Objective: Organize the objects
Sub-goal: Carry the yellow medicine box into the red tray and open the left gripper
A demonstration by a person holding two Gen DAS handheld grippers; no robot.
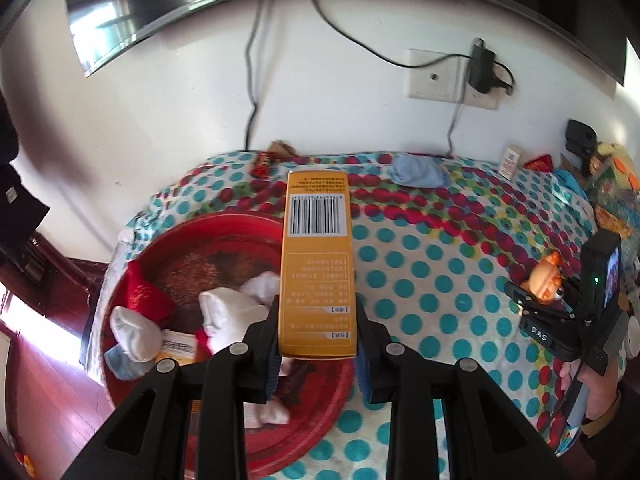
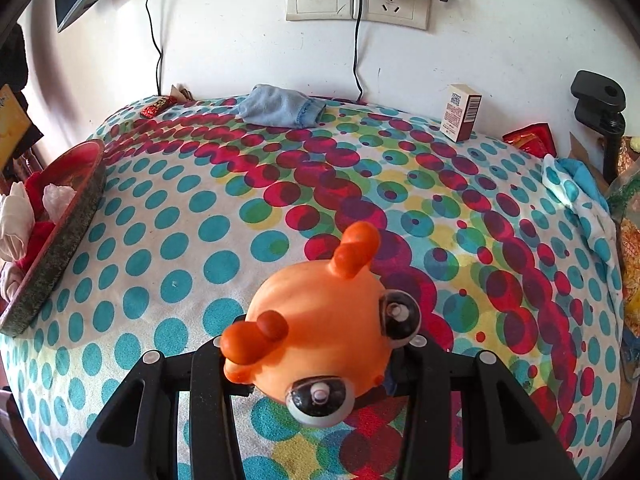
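The left gripper [image 1: 318,344] is clamped on a tall yellow cardboard box [image 1: 318,264], with the round red tray [image 1: 320,400] at its seven o'clock; the right gripper [image 2: 316,364] is clamped on an orange rubber toy head [image 2: 320,328].

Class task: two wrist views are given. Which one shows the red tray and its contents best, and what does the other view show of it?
The left wrist view: the red tray is seen from above, with white socks and a red cloth inside. The right wrist view shows only its rim and outer wall edge-on at the left.
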